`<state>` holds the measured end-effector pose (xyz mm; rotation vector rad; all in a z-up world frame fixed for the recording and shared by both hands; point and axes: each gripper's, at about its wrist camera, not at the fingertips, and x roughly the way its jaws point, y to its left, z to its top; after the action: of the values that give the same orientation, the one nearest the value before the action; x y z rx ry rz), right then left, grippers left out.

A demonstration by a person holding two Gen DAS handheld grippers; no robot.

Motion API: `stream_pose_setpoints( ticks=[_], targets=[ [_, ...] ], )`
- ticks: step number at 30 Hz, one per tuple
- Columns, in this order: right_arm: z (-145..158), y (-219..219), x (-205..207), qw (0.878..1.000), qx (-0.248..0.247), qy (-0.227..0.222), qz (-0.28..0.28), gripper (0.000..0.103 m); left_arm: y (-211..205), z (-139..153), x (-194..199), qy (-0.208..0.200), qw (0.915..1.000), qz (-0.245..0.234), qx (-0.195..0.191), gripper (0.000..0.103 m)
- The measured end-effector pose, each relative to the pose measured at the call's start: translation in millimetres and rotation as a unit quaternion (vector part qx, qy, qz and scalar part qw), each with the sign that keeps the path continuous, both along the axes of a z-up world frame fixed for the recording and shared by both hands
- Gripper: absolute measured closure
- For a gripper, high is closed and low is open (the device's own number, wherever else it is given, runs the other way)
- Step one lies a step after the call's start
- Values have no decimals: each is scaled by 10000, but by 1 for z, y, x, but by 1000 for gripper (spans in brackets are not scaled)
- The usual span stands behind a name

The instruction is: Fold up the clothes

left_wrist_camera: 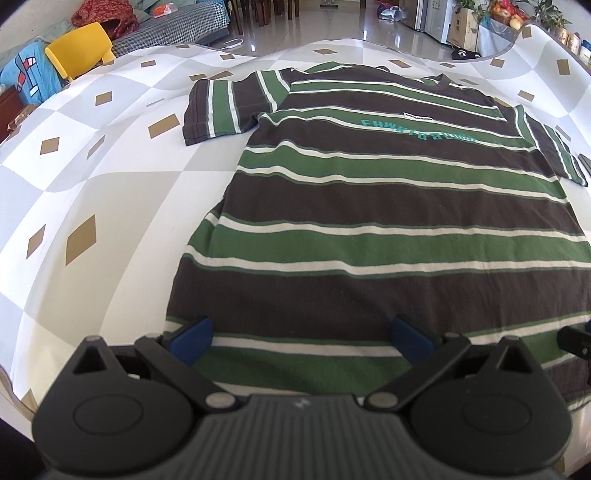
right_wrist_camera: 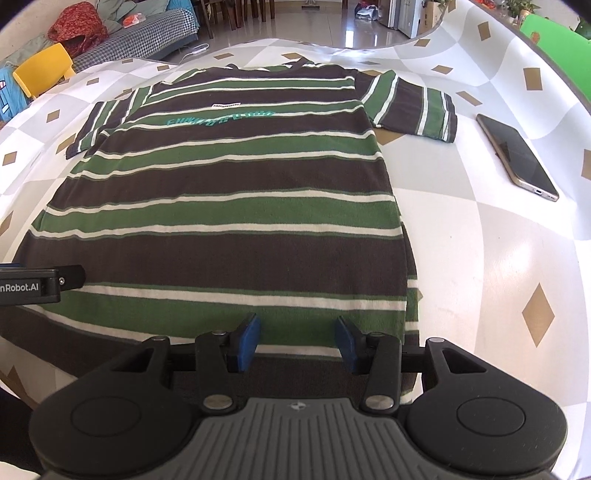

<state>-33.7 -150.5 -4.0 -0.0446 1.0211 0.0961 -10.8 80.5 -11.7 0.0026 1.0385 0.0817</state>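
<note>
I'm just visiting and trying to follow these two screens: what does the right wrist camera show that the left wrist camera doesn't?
Only the right wrist view shows the whole phone lying beside the shirt's sleeve, and a green chair at the table edge. Only the left wrist view shows a fruit basket in the room behind. Both show the striped shirt spread flat on the checked table, a yellow chair, and open grippers, left and right, over the shirt's hem.

Ahead of my grippers, past the checked grey-and-white table cover point(left_wrist_camera: 110, 177): glossy tiled floor point(left_wrist_camera: 354, 26) with daylight glare. Far left: yellow chair point(left_wrist_camera: 79, 50), houndstooth sofa point(left_wrist_camera: 173, 27), red bundle point(left_wrist_camera: 103, 16). Far right: steel fridge point(left_wrist_camera: 430, 16), potted plants point(left_wrist_camera: 546, 11). Green chair point(right_wrist_camera: 557, 48) at my right.
</note>
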Motion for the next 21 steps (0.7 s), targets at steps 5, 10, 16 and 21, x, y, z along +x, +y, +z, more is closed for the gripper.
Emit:
stream_pose_setpoints(
  ticks=[5, 10, 16, 21],
  targets=[
    [-6, 6, -8, 9996, -196, 141, 166, 56, -3, 0, -6, 61, 10000, -53, 40, 0],
    [-9, 8, -11, 9991, -280, 285, 104, 55, -5, -1, -11, 171, 9998, -94, 18, 0],
    [-12, 10, -14, 9984, -405, 395, 54, 55, -6, -4, -17, 289, 9995, -125, 0, 0],
    [-14, 11, -14, 9973, -499, 530, -60, 55, -10, -8, -22, 422, 9989, -192, 57, 0]
  ],
)
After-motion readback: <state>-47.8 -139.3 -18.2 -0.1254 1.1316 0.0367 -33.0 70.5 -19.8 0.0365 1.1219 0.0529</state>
